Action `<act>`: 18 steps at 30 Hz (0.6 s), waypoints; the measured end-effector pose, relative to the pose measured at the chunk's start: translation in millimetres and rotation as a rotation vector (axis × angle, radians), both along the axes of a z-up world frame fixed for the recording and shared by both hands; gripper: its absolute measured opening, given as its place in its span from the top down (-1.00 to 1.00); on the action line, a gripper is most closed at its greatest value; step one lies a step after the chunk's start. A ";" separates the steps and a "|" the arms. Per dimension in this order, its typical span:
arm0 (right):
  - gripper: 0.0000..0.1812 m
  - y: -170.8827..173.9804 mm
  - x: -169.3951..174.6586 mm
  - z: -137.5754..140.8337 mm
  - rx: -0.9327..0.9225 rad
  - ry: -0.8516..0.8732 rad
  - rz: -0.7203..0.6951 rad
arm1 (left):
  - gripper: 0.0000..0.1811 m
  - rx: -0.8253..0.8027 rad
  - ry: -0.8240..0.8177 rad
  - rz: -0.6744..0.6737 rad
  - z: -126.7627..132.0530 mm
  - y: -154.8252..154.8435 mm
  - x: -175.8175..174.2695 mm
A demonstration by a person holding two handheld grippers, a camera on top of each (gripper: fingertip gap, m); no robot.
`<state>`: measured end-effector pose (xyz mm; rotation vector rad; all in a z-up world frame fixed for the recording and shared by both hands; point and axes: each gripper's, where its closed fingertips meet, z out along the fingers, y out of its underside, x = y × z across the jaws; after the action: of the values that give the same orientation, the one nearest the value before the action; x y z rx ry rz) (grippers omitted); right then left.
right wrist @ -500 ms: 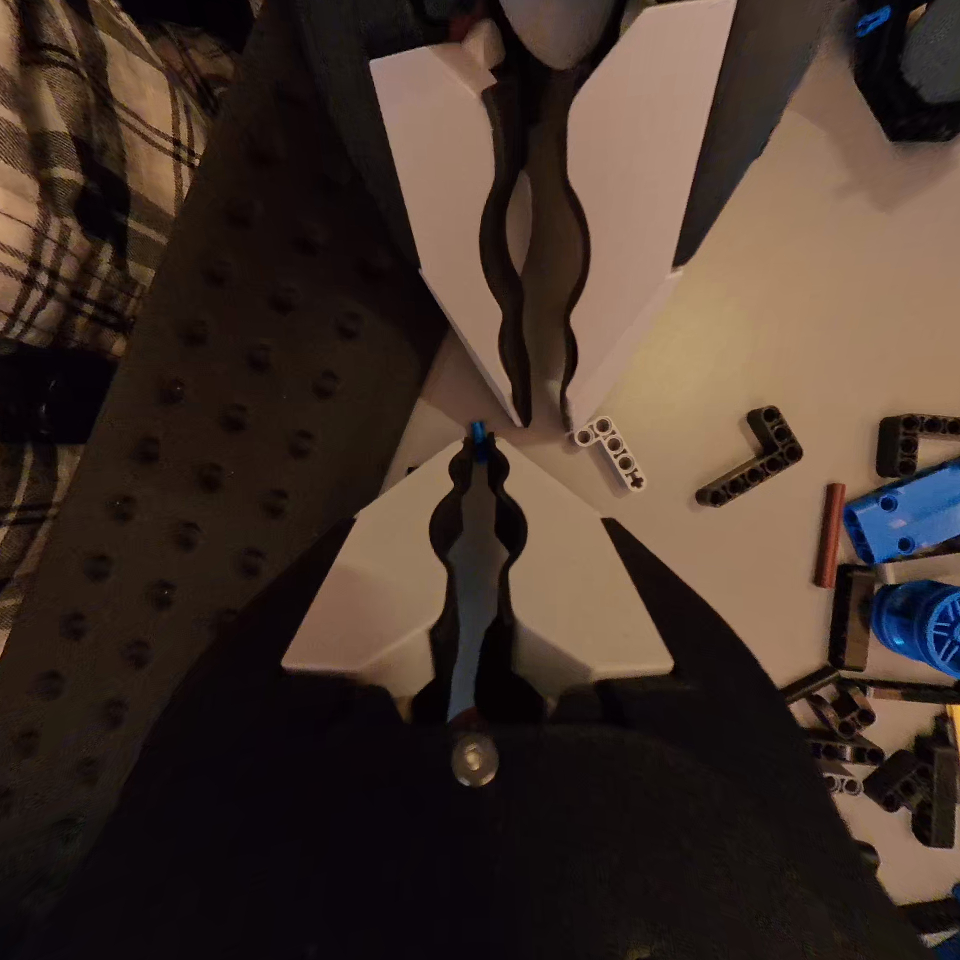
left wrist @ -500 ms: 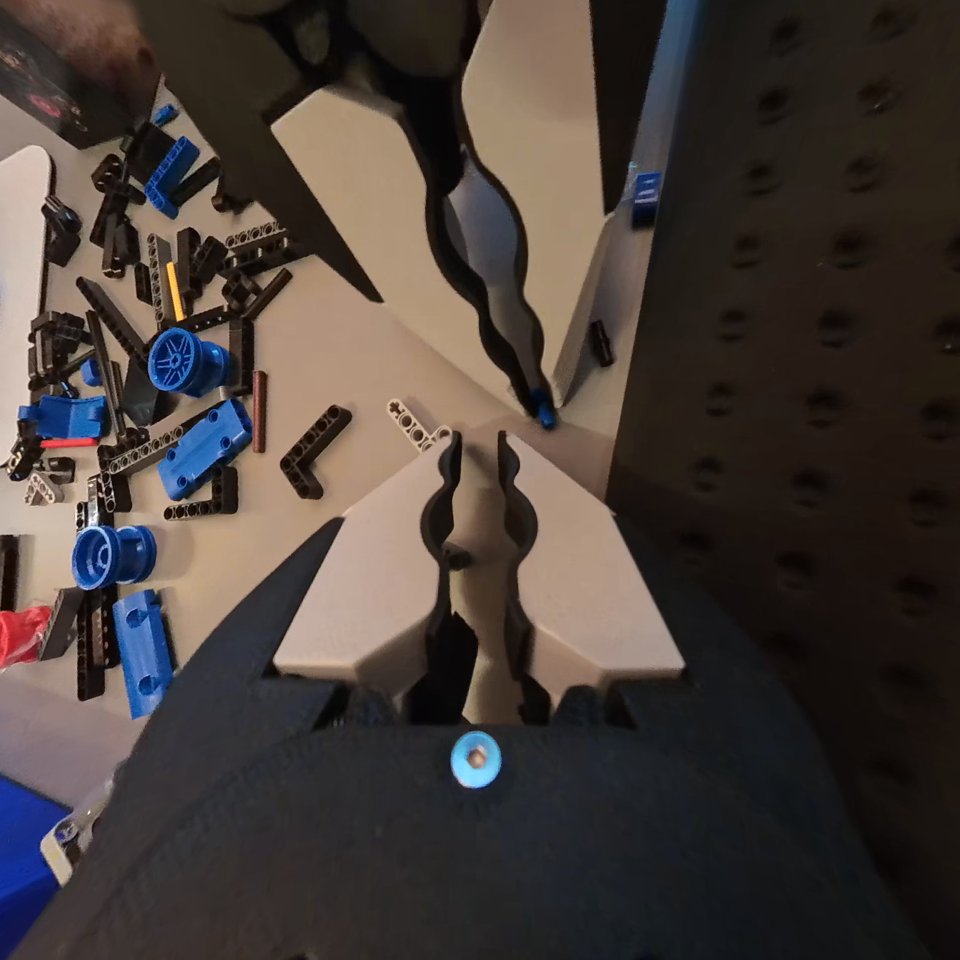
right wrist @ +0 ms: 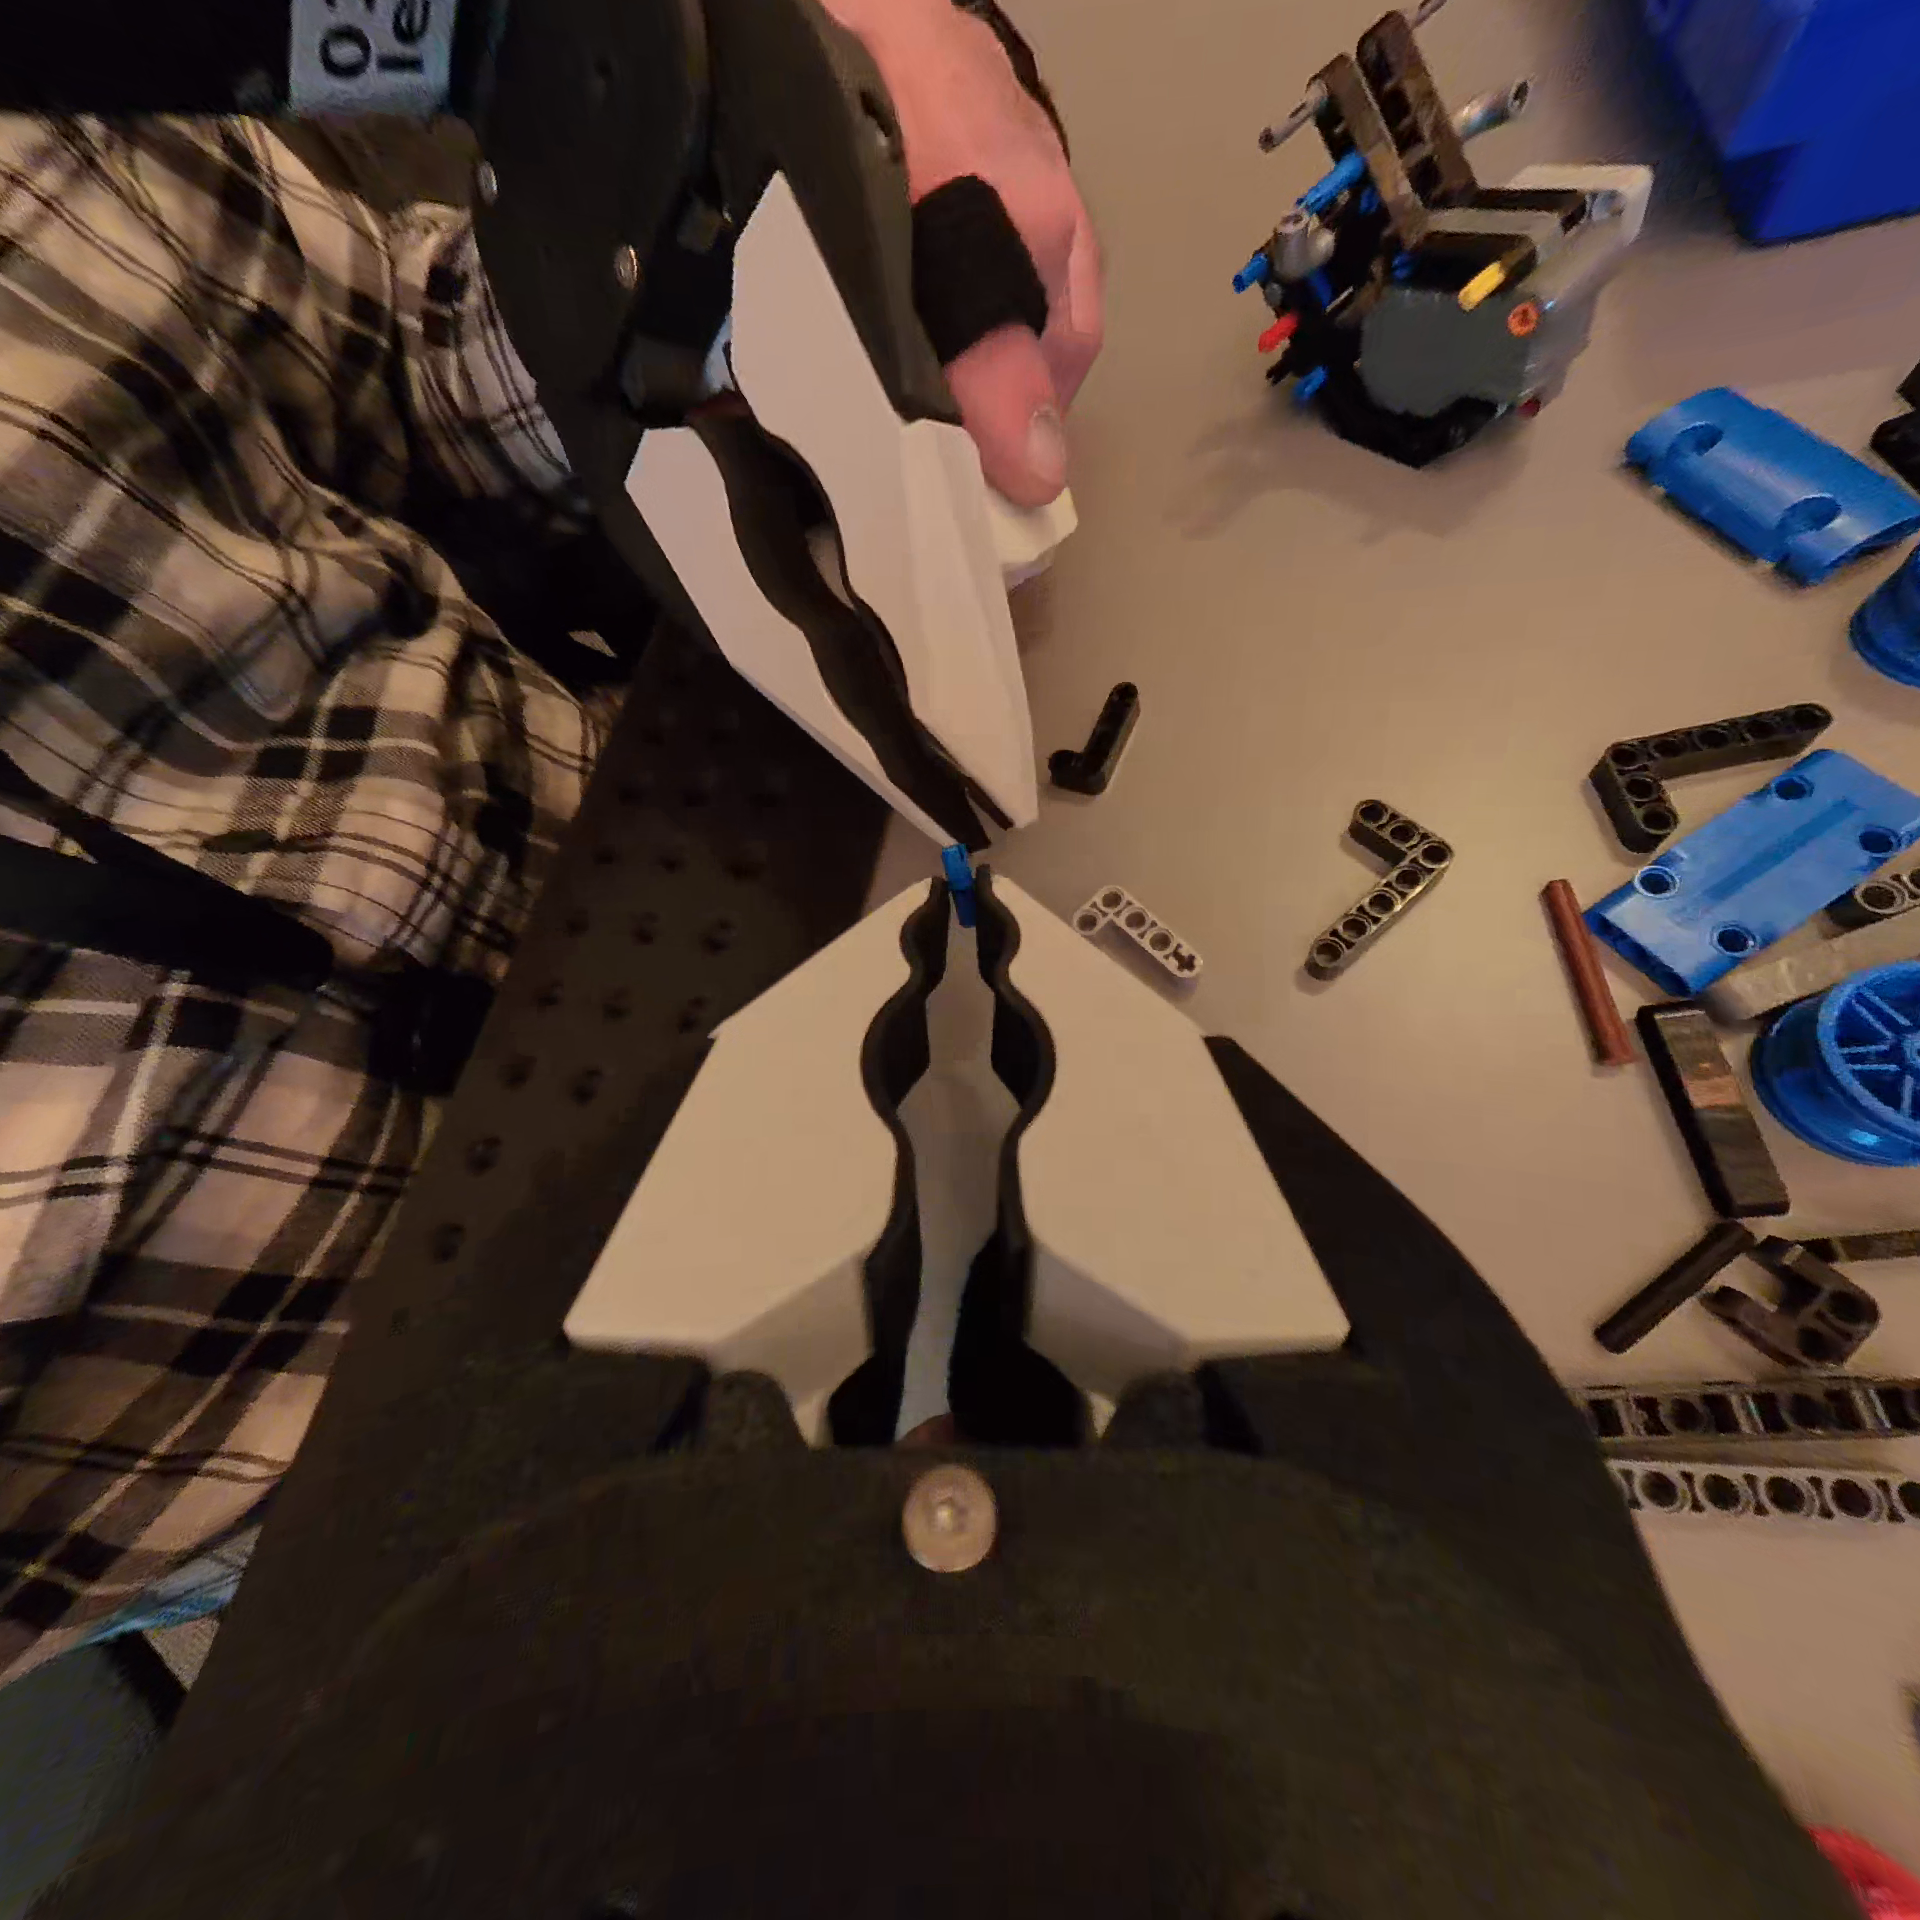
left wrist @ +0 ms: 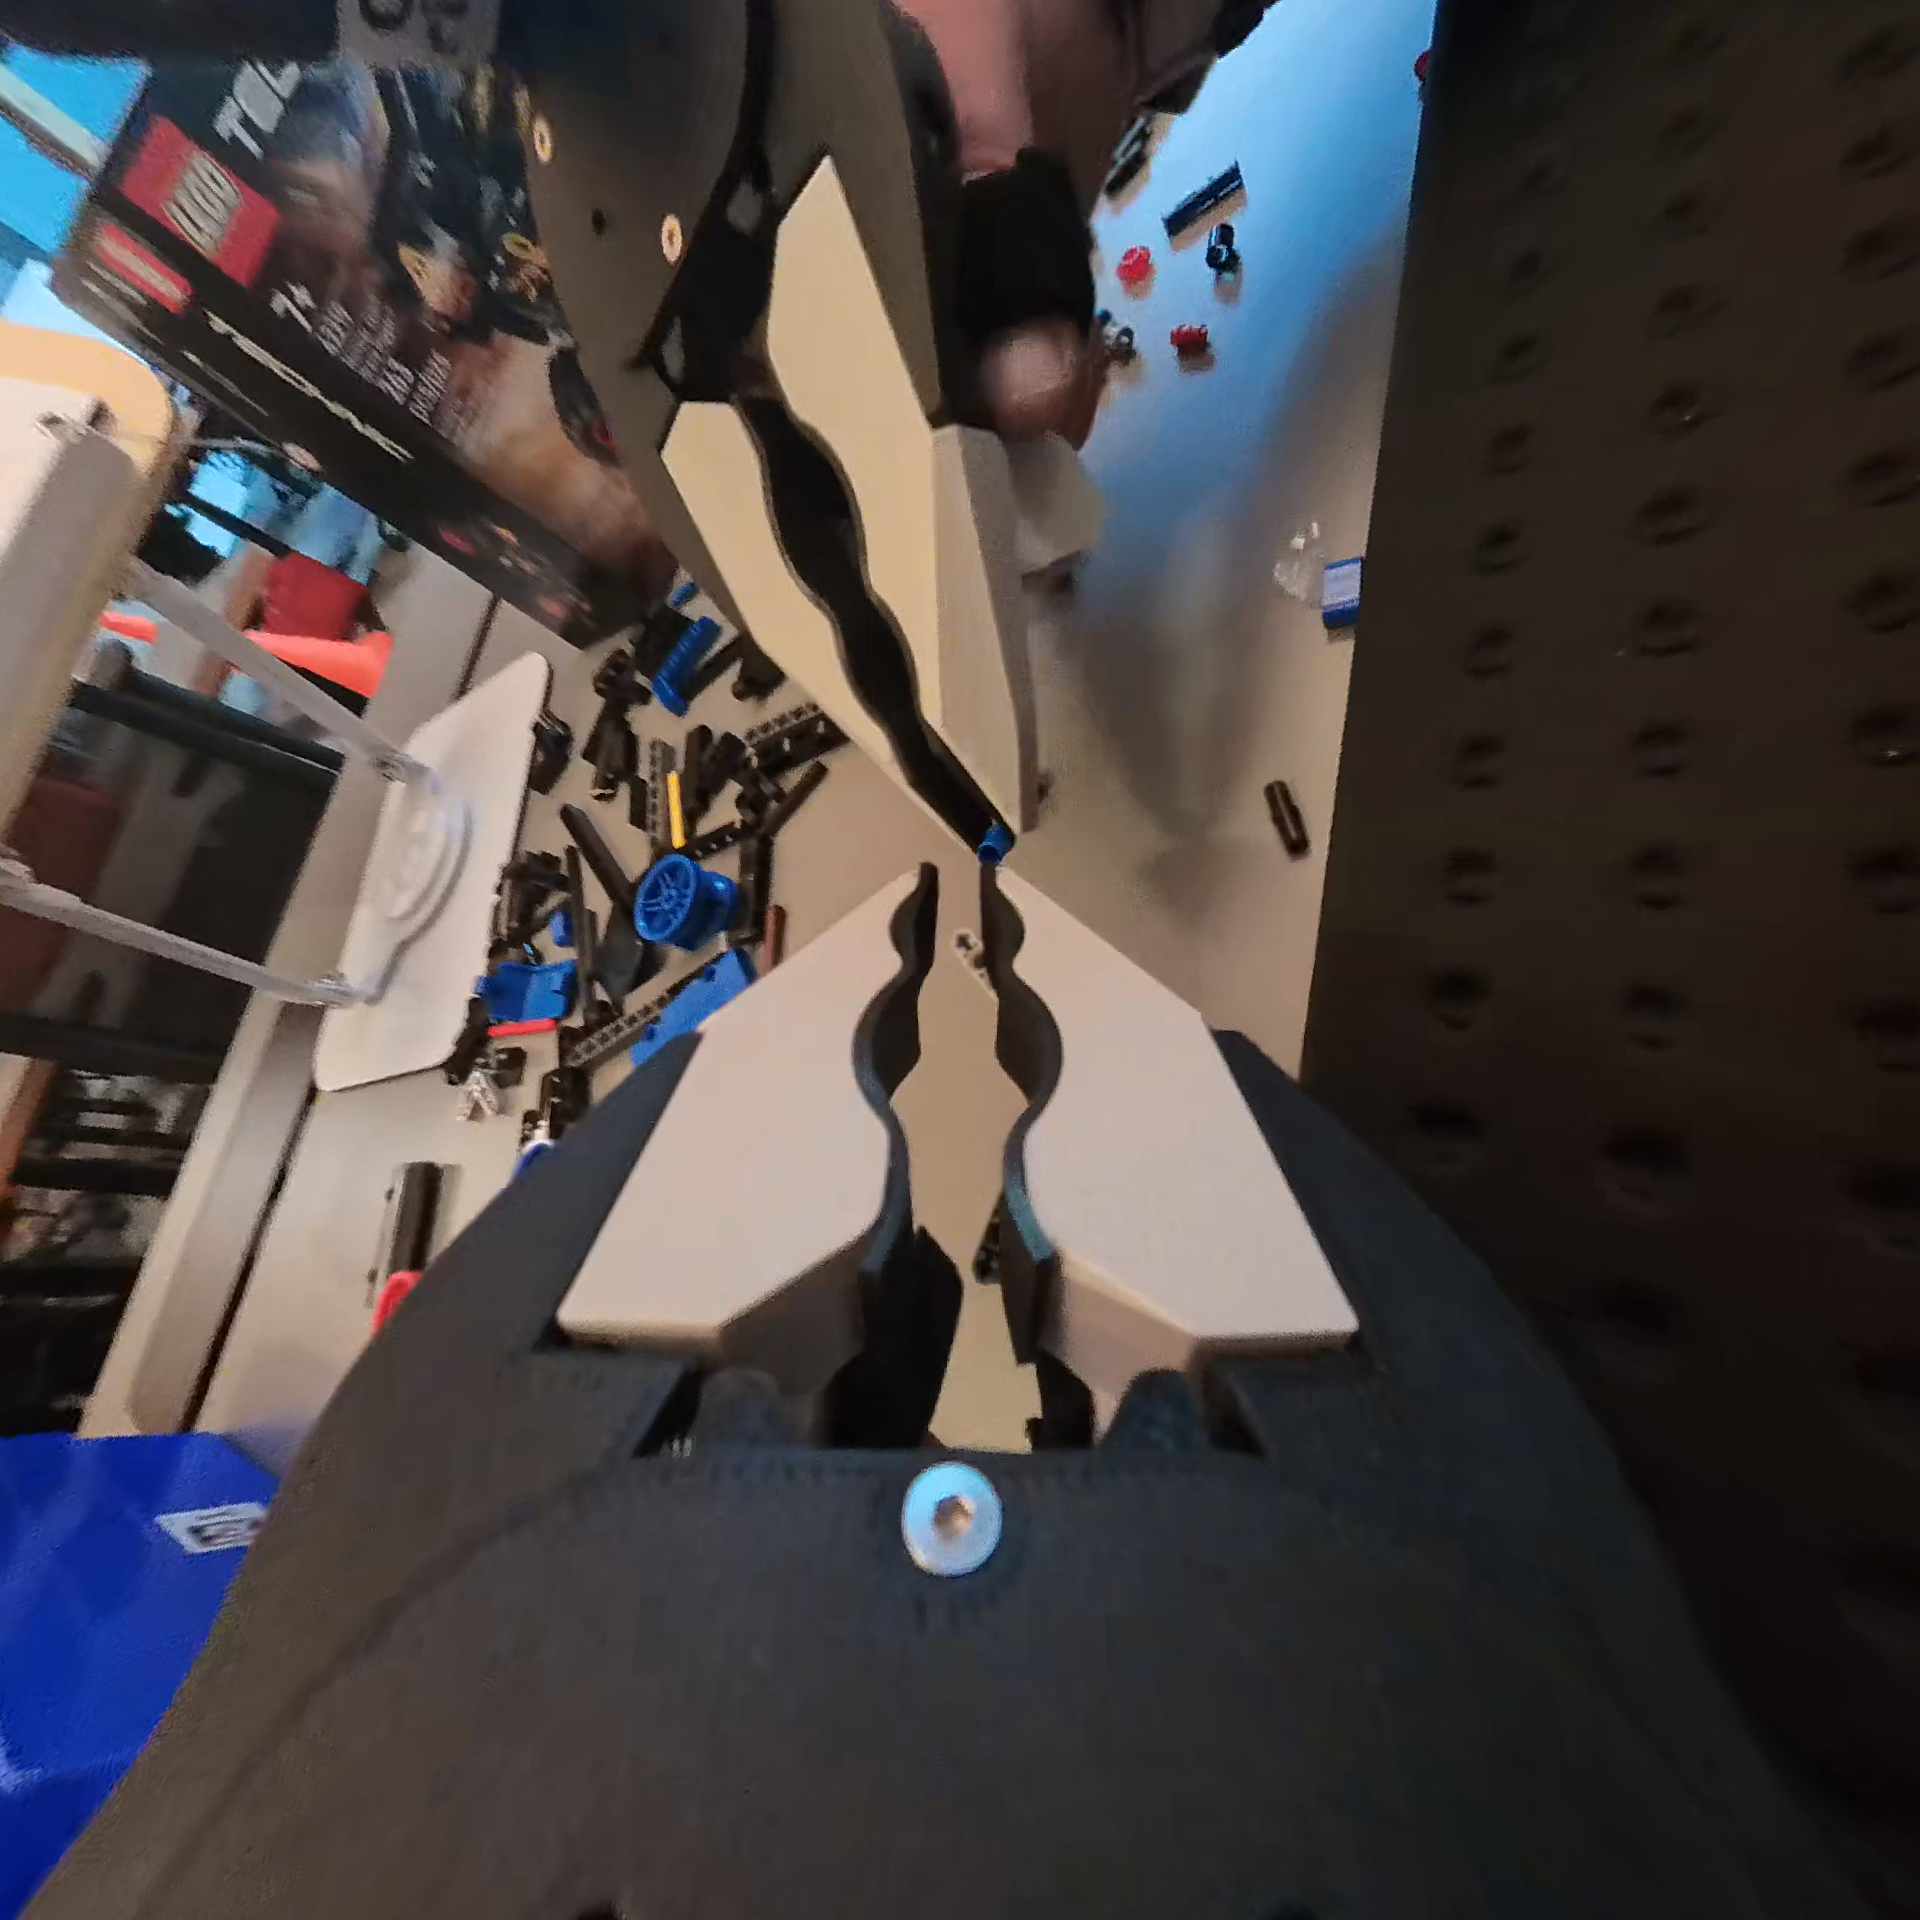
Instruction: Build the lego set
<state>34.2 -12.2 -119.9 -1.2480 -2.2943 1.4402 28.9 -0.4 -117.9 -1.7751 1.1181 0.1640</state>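
— So, in the left wrist view, where does the small blue plastic connector pin (left wrist: 994, 844) sit?

— Pinched in the tips of the right gripper (left wrist: 987, 831), just beyond the left gripper (left wrist: 958, 883), whose jaws stand slightly parted, holding nothing.

— And the right wrist view?

— The right gripper (right wrist: 962, 891) is clenched on the pin (right wrist: 958, 883), its long axis running straight out along the fingers toward the left gripper (right wrist: 982, 831), tip to tip. The half-built black-and-grey model (right wrist: 1434, 281) stands well apart on the table (right wrist: 1299, 582).
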 end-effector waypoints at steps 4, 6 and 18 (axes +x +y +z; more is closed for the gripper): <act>0.96 3.7 -0.8 3.3 -0.017 0.001 -0.006 | 0.85 0.023 0.017 -0.054 5.7 -3.5 5.7; 0.96 4.2 -0.6 3.8 -0.015 -0.002 0.000 | 0.85 0.031 0.034 -0.064 7.7 -3.5 7.1; 0.95 3.1 -3.0 11.4 -0.093 -0.016 0.012 | 0.97 0.038 0.077 -0.062 8.0 1.1 6.2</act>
<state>31.3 -9.1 -108.5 -1.2770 -2.2731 1.5631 35.1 0.7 -109.9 -1.7104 1.2164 0.2162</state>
